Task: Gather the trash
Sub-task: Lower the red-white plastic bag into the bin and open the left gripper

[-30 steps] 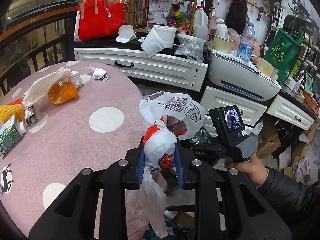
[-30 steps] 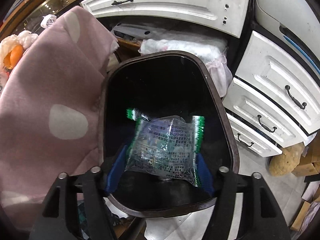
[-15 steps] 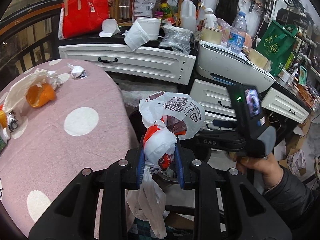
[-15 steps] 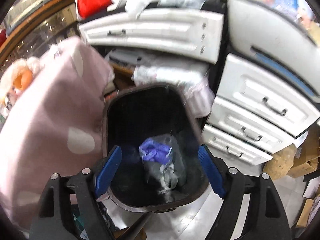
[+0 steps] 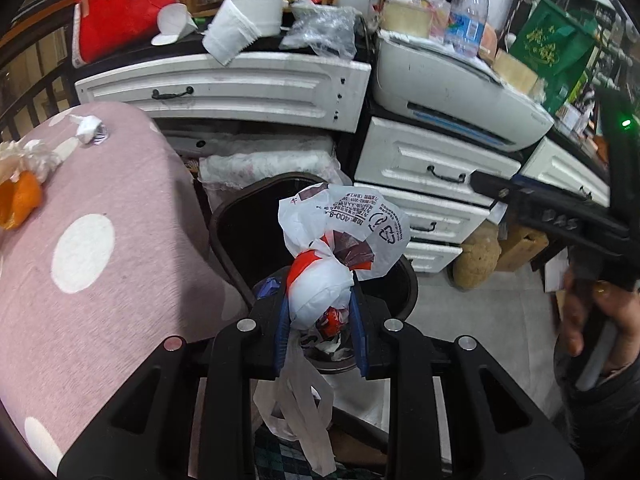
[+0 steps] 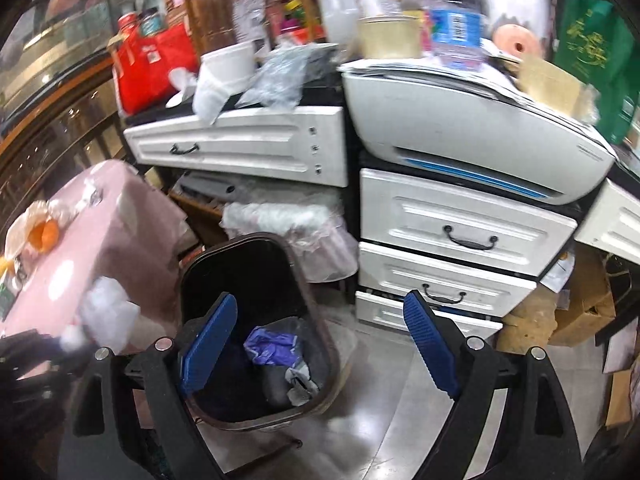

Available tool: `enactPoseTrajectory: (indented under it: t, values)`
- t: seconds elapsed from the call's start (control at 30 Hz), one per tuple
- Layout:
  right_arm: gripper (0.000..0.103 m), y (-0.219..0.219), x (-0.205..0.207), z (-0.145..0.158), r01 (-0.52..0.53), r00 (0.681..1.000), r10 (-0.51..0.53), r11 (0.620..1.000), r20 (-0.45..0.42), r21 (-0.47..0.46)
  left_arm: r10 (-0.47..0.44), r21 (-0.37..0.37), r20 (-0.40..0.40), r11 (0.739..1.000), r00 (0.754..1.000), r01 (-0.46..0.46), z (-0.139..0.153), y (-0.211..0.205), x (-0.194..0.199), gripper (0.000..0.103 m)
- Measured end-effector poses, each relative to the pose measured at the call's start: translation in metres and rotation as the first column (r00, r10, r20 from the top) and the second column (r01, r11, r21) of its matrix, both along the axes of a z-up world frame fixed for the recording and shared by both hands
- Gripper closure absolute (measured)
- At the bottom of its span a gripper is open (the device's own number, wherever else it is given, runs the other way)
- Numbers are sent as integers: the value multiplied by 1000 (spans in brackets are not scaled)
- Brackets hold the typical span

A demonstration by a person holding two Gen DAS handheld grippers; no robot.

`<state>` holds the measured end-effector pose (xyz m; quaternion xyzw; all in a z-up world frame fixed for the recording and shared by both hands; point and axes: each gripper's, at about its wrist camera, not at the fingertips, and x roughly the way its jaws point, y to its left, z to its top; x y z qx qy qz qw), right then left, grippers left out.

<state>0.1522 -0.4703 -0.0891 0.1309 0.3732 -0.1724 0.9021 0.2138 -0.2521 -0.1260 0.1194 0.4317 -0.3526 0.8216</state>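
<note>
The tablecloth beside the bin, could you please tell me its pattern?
The tablecloth is pink with large white polka dots, clearest in the left wrist view.

Bright indoor light; fisheye-bent edges (right view motion-blurred).

Your bin sits on the floor between the counter and the drawers.

Your left claw holds the knotted bag over the bin, whose mouth lies just behind it; the cloth-covered counter stands to the bin's left, with a peel and a crumpled wrapper on it; the drawers stand to the bin's right, a printer on top; your right claw hangs spread above the bin, where scraps lie inside.
</note>
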Motion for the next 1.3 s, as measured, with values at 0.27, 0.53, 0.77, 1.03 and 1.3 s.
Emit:
enactPoseTrajectory:
  t: [0.27,0.53,0.77,1.03,1.3]
  values:
    - [19,-19,-14,1,54,998,-54,998,18,31,-44,88,-36,995,998,47,-30,-39,14,77]
    - [19,-19,-17,7,51,998,-53,998,39,28,-62,120,-60,990,996,69,-50,-60,16,69]
    - [17,-15,-19,14,39,997,-40,999,61,21,-82,110,-4,990,997,82,-47,-61,4,20]
    - [14,-10,-23,25,34,994,-34,999,104,-2,-89,63,47,994,995,86,-29,-48,-14,11]
    - [9,3,-27,44,-4,984,10,999,177,-33,-82,33,153,996,985,77,8,-17,-37,6]
